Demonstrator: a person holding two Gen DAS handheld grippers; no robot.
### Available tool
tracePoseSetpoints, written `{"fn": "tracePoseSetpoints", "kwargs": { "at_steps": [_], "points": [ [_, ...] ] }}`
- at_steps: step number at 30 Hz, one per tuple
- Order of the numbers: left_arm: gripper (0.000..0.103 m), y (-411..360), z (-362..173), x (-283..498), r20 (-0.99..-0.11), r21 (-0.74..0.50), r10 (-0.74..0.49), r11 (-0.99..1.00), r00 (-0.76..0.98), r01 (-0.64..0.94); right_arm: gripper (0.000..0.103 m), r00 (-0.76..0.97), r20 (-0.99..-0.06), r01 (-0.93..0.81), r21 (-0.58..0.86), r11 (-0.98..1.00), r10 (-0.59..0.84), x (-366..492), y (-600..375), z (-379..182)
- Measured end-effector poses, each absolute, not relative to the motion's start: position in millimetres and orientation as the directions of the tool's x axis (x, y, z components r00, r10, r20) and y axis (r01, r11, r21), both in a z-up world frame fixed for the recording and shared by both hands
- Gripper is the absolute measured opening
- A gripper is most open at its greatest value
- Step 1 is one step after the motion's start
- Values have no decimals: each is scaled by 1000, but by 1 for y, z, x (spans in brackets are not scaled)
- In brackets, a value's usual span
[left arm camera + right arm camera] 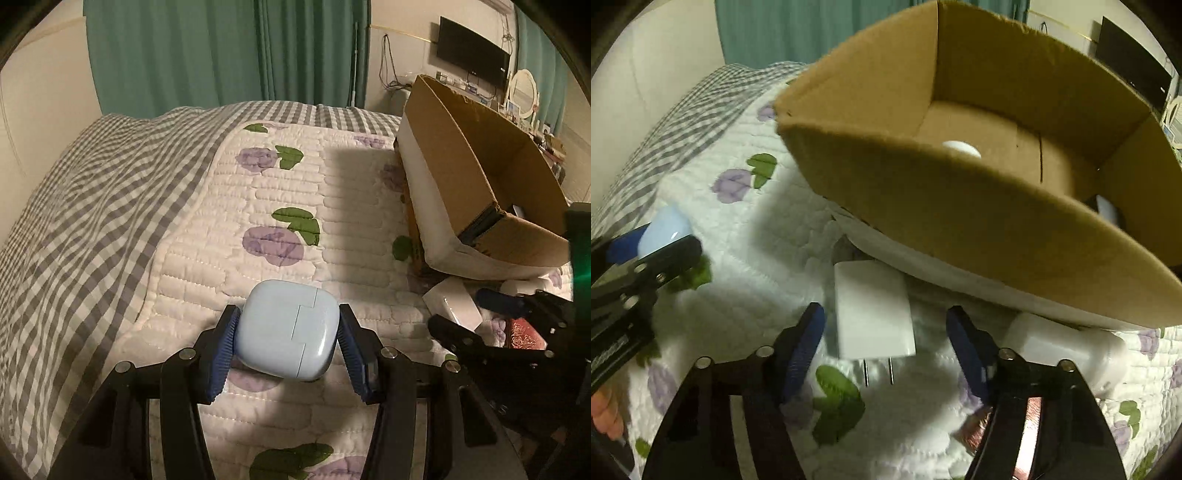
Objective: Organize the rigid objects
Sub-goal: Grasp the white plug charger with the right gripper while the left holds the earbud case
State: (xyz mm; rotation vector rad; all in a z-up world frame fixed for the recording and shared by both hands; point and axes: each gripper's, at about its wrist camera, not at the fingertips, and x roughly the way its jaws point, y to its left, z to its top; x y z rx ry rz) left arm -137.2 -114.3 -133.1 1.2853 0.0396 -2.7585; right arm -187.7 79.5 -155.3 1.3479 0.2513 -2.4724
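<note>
My left gripper (288,332) is shut on a pale blue rounded case (288,328) and holds it just above the quilt. The case also shows in the right wrist view (663,230) at the far left. My right gripper (884,339) is open, its blue pads on either side of a white plug charger (873,314) that lies on the quilt with its prongs toward me. The charger also shows in the left wrist view (452,306). A brown cardboard box (960,221) stands tilted just behind the charger, with a white round object (961,148) inside.
A second white block (1060,341) lies right of the charger, under the box edge. A red patterned item (524,334) lies beneath the right gripper. A grey checked blanket (92,206) covers the bed's left side. Green curtains (221,55) hang behind.
</note>
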Motion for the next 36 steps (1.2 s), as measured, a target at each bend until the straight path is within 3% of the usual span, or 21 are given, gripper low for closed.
{"fn": "tracePoseSetpoints", "kwargs": {
  "at_steps": [4,6,21,36],
  "points": [
    [53,-114,-135,-138,-769,25,-82,-995,-633,98,51,-496,-848,367,-13,-930,-184,-191,77,-159],
    [53,-113,-135,-138,-772,20,-75,-995,-631,94,40,-500,-846,371,-17,-928,-184,-189,77,-158],
    [53,-82,-96,-95,-731,81,-121,-993,-671,92,40,-580,-773,435,-25,-900,-258,-117,107,-93],
    [53,7,15,-101,-638,-36,98,-995,-764,-97,40,-763,-592,324,-3,-946,-259,-111,197,26]
  ]
}}
